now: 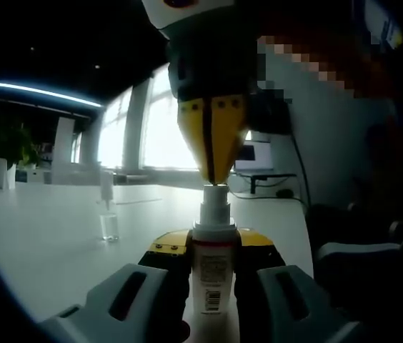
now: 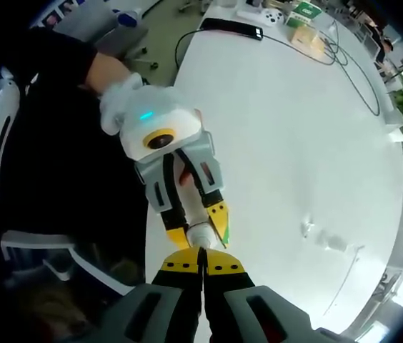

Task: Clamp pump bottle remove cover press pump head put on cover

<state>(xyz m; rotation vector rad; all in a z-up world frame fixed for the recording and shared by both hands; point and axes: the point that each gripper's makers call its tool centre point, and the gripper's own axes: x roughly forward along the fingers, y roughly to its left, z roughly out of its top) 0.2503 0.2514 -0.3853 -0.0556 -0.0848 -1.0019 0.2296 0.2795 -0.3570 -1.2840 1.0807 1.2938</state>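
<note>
Two tools at work. Left tool (image 1: 212, 286) clamped on pump bottle (image 1: 211, 275), jaws either side of its labelled body, bottle upright between them. Right tool (image 1: 214, 179) coming down from above, yellow tips together and touching top of pump head (image 1: 214, 204). Same seen from right gripper view: right tool (image 2: 201, 275) with jaws closed, tips on pump head (image 2: 200, 234), left tool (image 2: 187, 207) just ahead gripping the bottle from the side, gloved hand (image 2: 119, 100) behind it.

Cover (image 1: 108, 214) looks already off: clear cap-like piece standing on tabletop (image 1: 51, 236), left of and beyond the left tool, well apart from bottle. Faint clear shape on tabletop (image 2: 294, 143) right of the right tool, likely the same cover (image 2: 319, 236); too blurred to be sure.

Step in hand, judged: pressing pump head. Whether head is already depressed, cannot tell.

Next, probably: lift right tool off head, open it, reach for cover, pinch it, carry back and seat over pump head while left tool keeps bottle steady. Needs straight alignment over nozzle.

Farther off: cables (image 2: 344, 57), boxes (image 2: 303, 16), windows (image 1: 166, 121).
</note>
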